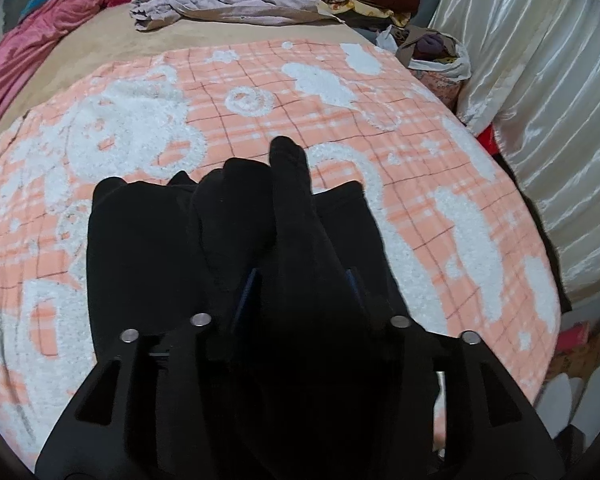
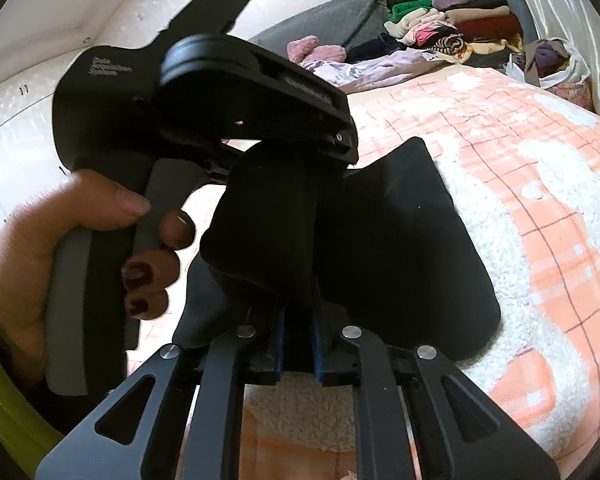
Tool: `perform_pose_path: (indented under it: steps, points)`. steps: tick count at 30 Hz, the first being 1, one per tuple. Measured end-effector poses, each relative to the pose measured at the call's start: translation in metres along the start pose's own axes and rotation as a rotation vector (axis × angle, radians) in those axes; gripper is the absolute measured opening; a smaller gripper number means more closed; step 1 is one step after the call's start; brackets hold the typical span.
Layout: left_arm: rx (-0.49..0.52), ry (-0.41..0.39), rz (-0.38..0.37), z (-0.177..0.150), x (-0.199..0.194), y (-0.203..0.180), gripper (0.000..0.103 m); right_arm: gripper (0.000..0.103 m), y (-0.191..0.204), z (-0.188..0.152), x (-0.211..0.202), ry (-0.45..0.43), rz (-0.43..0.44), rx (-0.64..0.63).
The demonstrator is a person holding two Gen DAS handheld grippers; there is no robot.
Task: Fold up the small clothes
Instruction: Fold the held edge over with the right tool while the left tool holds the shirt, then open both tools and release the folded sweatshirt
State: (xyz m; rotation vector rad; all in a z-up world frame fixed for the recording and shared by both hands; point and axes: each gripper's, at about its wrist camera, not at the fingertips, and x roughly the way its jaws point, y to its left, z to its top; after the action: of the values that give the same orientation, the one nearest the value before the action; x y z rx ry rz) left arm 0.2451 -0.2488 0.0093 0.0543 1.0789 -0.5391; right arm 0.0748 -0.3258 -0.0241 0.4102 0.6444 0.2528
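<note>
Two grippers share one small black fleece garment point(image 2: 400, 248), which sits low and centre in both views, partly lifted off the peach-and-white checked plush blanket point(image 1: 420, 128); my right gripper point(image 2: 300, 320) has its blue-padded fingers pinched onto a bunched ridge of the cloth at the bottom centre of the right wrist view; my left gripper point(image 1: 300, 280) looks clamped on a thick fold too, though the fabric buries the tips in the left wrist view, so I judge that from the cloth rising between the fingers; the left hand point(image 2: 60, 248), with dark red nails, squeezes the grey trigger at the left of the right wrist view. I judge the step to be carrying one edge across to make a fold; to do it well I would keep both grips level, pull the cloth lightly taut so it does not sag, lay the edge down flush, and only then let go. White lettering on the left gripper's black body, upper left of the right wrist view, is too blurred to read; a pale lilac top point(image 1: 236, 4) at the upper centre of the left wrist view bears a small blue print I cannot make out.
</note>
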Motion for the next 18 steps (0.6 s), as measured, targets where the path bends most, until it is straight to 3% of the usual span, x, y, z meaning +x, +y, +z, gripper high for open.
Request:
perform_pose_path:
  steps: [1,2,6,11,13,18]
  points:
    - [-0.022,-0.006,-0.046,0.001,-0.004,0.002,0.065,0.012,0.000,-0.001,0.001,0.005,-0.009,0.001]
    - [-0.044,-0.016,-0.088,0.003,-0.011,0.004,0.068,0.012,-0.001,-0.002,0.001,0.006,-0.020,0.002]
    - [-0.011,-0.101,-0.070,0.004,-0.044,0.003,0.068,0.015,-0.008,-0.003,0.002,0.012,-0.033,0.040]
    - [-0.005,-0.173,-0.011,-0.010,-0.074,0.022,0.067,0.027,-0.014,-0.005,-0.008,-0.014,-0.050,0.072]
    - [0.002,-0.189,0.026,-0.022,-0.080,0.033,0.067,0.035,-0.018,-0.006,-0.012,-0.021,-0.052,0.087]
    - [-0.019,-0.188,0.099,-0.051,-0.080,0.066,0.067,0.043,-0.021,0.001,-0.032,-0.058,-0.082,0.097]
